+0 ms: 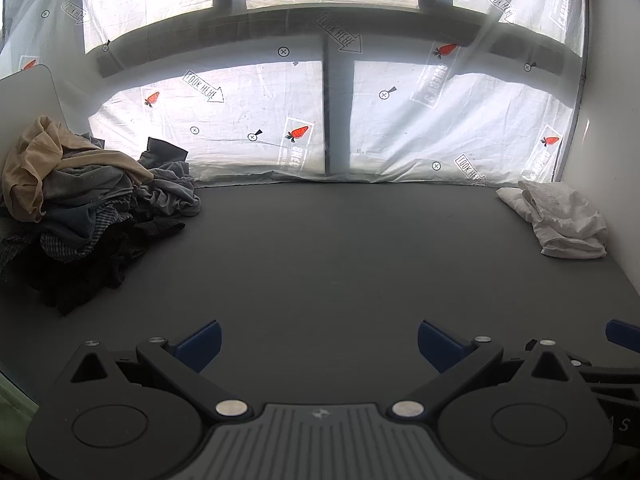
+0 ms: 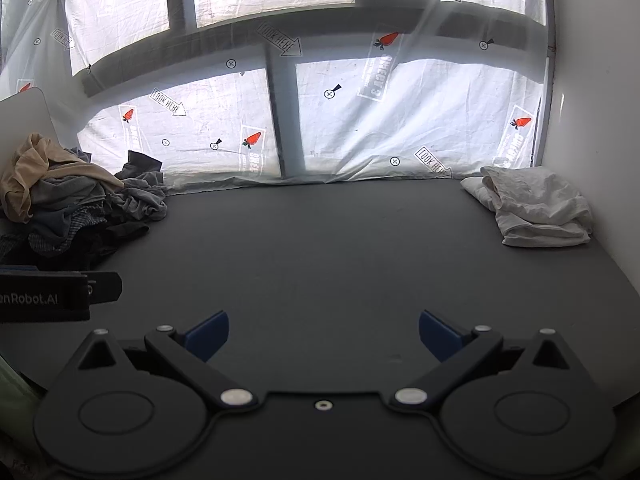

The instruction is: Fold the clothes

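A dark grey surface (image 1: 320, 248) fills the space in front of me, closed at the far side by a translucent white sheet (image 1: 256, 128) printed with red carrots, arrows reading "LOOK HERE" and small crossed circles; daylight shows through it around the dark bars of a window frame. A plain white wall (image 2: 592, 112) shuts in the right side.

At the far left lies a loose pile of clothes (image 1: 88, 208), unfolded and tangled: a tan garment (image 1: 36, 160) lies on top, grey and striped pieces sit under it, and black fabric spreads at the near edge of the heap. A pale panel (image 1: 28, 96) stands behind the pile. At the far right, just beside the wall, rests a white garment (image 1: 560, 220), roughly folded into a crumpled stack. The pile and the white garment are well apart, with bare surface between them.

My left hand-held gripper (image 1: 318, 344) hangs over the near middle of the surface, tilted downward, its 2 blue-tipped fingers (image 1: 200, 344) spread wide with nothing between them. My right hand-held gripper (image 2: 324, 336) is just beside it, tilted the same way, its 2 fingers (image 2: 208, 334) equally spread and empty. From the right wrist view the black side of the left one shows at the left edge. Neither touches any cloth.
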`<state>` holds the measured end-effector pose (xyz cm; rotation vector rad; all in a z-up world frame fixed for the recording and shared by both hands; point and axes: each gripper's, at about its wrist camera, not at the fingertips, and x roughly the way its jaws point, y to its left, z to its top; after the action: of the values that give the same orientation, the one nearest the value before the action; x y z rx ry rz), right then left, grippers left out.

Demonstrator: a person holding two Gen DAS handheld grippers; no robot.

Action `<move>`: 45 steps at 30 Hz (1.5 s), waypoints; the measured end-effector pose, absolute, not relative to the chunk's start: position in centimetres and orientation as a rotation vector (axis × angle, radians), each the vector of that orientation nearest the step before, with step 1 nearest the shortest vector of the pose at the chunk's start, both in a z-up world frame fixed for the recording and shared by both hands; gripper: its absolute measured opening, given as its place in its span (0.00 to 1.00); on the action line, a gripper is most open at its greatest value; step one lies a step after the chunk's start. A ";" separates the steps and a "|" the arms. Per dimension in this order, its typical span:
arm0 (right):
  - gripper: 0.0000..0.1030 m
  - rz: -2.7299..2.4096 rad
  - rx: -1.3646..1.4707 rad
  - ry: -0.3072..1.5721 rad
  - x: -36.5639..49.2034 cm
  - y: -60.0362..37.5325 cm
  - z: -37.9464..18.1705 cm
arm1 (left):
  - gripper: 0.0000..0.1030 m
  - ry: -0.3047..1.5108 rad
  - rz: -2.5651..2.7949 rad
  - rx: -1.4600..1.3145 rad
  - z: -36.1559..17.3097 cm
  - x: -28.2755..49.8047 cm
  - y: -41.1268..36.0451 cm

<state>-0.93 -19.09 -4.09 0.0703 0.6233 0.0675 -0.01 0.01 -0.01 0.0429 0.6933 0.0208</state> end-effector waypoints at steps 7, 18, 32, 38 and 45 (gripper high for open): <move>1.00 0.074 0.070 0.622 -0.9 -19.3 -4.1 | 1.00 0.688 0.020 0.031 -0.2 -0.3 0.2; 1.00 0.070 0.068 0.621 -1.0 -19.0 -4.1 | 1.00 0.701 0.020 0.035 -0.3 -0.2 -0.1; 1.00 0.065 0.072 0.622 -1.1 -19.3 -4.0 | 1.00 0.707 0.012 0.041 -0.1 -0.2 -0.8; 1.00 0.063 0.073 0.621 -1.2 -19.3 -4.1 | 1.00 0.709 0.013 0.043 -0.1 -0.1 -1.1; 1.00 0.062 0.079 0.624 -1.1 -19.3 -4.1 | 1.00 0.711 0.012 0.047 -0.3 -0.1 -1.2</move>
<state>-1.08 -19.30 -4.06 0.0789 0.6236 0.0623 -0.11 -1.17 -0.33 0.0474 0.7110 0.0121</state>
